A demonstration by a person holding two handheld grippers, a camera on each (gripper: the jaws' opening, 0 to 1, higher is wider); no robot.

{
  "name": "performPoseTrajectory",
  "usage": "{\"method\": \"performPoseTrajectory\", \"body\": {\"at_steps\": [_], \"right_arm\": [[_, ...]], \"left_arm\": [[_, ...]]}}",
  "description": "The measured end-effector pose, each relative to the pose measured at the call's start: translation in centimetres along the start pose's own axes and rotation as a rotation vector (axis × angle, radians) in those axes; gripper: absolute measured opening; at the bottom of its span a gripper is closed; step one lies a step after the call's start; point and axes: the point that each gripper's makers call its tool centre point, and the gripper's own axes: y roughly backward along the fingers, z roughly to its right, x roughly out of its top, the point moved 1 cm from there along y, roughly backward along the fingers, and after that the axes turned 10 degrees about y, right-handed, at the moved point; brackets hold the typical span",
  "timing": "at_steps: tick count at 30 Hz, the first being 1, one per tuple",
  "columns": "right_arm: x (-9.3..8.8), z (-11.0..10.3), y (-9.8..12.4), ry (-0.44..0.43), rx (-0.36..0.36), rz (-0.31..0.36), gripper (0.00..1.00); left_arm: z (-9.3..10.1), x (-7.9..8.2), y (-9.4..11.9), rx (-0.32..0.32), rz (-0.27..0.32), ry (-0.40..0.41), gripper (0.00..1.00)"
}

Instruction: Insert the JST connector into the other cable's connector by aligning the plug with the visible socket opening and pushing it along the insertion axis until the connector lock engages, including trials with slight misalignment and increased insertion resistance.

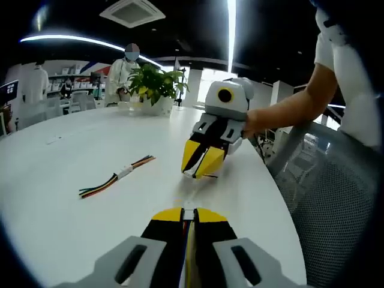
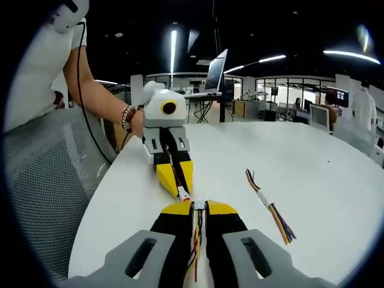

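1. Left gripper view. The left gripper point(image 1: 188, 211) rises from the bottom edge with its yellow-tipped jaws pressed close together; a thin yellow wire point(image 1: 191, 252) runs down the narrow slit between them, and a small pale connector end point(image 1: 188, 214) sits at the tips, its long axis lying along the jaws and pointing away over the white table point(image 1: 72, 240).
2. Ahead and slightly to the right, the right gripper point(image 1: 203, 166) points down and toward the camera, its tips touching or nearly touching the tabletop. Its jaws are drawn together; what they hold cannot be made out from this side. A hand point(image 1: 255, 122) grips its body, with a bare forearm point(image 1: 300, 102) reaching in from the upper right.
3. A spare cable bundle point(image 1: 117, 176) lies flat on the table to the left, well apart from both grippers, its long axis running from lower left to upper right. A potted plant point(image 1: 155, 89) stands at the far edge of the table, and a mesh chair point(image 1: 336, 198) is at the right.
4. Right gripper view. The right gripper point(image 2: 198, 207) rises from the bottom, jaws nearly closed on a white connector point(image 2: 198, 206) that protrudes at the tips, its wires point(image 2: 196, 240) trailing back between the jaws. The connector's axis follows the jaws, pointing forward.
5. Facing it, the left gripper point(image 2: 179, 183) slopes down toward the camera, jaws closed on a second white connector point(image 2: 183, 194) with wires running up between its fingers. The two connectors lie near each other, apparently not yet mated, slightly offset sideways. A hand wearing a beaded bracelet point(image 2: 126, 117) holds this gripper.
6. The spare cable bundle point(image 2: 269, 206) lies to the right on the table point(image 2: 324, 174).
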Motion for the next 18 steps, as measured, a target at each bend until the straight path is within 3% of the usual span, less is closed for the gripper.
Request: {"method": "performPoseTrajectory", "body": {"at_steps": [7,18], "right_arm": [[0.8,-0.4,0.2,0.032,0.023,-0.002,0.04],[0.4,-2.0,-0.2,0.048,0.094,-0.046,0.04]], "left_arm": [[1.3,2.0,0.1,-0.021,0.022,-0.073,0.00],[2.0,1.7,0.1,-0.032,-0.015,-0.136,0.00]]}}
